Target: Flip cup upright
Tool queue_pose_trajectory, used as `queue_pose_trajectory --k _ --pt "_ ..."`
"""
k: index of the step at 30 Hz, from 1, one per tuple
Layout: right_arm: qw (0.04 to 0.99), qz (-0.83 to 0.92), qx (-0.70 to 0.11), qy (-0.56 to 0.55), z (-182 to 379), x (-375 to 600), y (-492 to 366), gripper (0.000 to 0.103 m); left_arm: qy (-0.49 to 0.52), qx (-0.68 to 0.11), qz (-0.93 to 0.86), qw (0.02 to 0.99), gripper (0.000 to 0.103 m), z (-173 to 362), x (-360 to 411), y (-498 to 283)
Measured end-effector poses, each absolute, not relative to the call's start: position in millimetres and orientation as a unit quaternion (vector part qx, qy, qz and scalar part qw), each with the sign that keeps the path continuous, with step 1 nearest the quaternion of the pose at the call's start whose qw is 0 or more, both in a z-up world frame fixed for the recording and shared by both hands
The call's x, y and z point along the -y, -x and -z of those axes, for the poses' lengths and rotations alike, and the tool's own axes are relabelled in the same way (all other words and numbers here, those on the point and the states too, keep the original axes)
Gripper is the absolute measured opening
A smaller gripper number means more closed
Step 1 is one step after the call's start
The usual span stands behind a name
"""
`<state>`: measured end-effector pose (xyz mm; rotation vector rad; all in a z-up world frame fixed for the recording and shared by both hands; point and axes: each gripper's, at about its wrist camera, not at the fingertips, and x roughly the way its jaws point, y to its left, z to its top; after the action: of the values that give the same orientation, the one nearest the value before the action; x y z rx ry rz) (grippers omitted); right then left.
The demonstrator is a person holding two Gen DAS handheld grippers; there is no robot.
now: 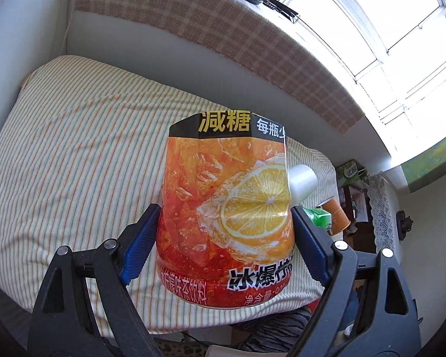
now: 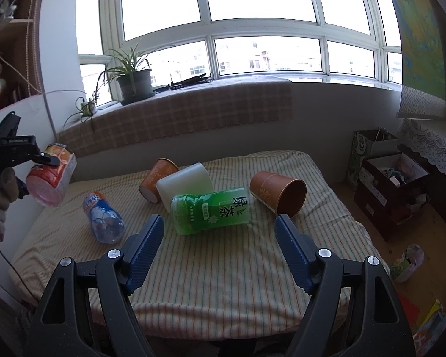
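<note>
My left gripper (image 1: pixel 224 208) is shut on an orange lemon-tea cup (image 1: pixel 226 208), cut from a bottle, and holds it in the air above the striped table (image 1: pixel 74 163). In the right wrist view that cup (image 2: pixel 52 175) hangs tilted at the far left, off the table's edge, in the left gripper (image 2: pixel 41 160). My right gripper (image 2: pixel 220 223) is open and empty above the table's front, just short of a green tea cup (image 2: pixel 211 212) that lies on its side.
Lying on the table: a brown paper cup (image 2: pixel 278 192) with its mouth to the right, a white cup (image 2: pixel 184 184), an orange paper cup (image 2: pixel 157 178), a clear blue-labelled cup (image 2: pixel 102 218). Boxes (image 2: pixel 392 184) stand on the floor at right. A window ledge with a potted plant (image 2: pixel 133 80) lies behind.
</note>
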<state>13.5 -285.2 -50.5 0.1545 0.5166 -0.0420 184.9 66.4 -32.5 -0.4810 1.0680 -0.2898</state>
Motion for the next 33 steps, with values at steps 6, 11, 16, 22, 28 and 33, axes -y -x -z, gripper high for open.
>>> queue_pose_trajectory --k 6,11,16,22,28,33 --pt "0.964 0.019 -0.252 -0.077 49.0 288.5 -4.1 0.077 0.223 -0.507 0.173 0.815 0.088 45.5 -16.9 -139.1" --pt "0.964 0.022 -0.254 -0.075 50.4 293.2 2.3 0.077 0.24 -0.512 0.168 0.807 0.088 71.5 15.1 -117.3" --pt "0.96 0.028 -0.267 -0.083 56.1 303.1 0.8 0.077 0.265 -0.537 0.16 0.785 0.088 108.7 39.2 -119.4" --pt "0.955 0.031 -0.282 -0.089 63.3 309.6 -1.5 0.077 0.276 -0.566 0.15 0.763 0.088 142.5 58.5 -129.0" --pt "0.951 0.029 -0.293 -0.096 68.8 313.7 -5.4 0.077 0.266 -0.572 0.16 0.759 0.09 149.3 61.4 -128.3" --pt "0.943 -0.008 -0.311 -0.114 73.3 312.7 -13.1 0.086 0.263 -0.576 0.176 0.753 0.091 143.1 56.9 -128.4"
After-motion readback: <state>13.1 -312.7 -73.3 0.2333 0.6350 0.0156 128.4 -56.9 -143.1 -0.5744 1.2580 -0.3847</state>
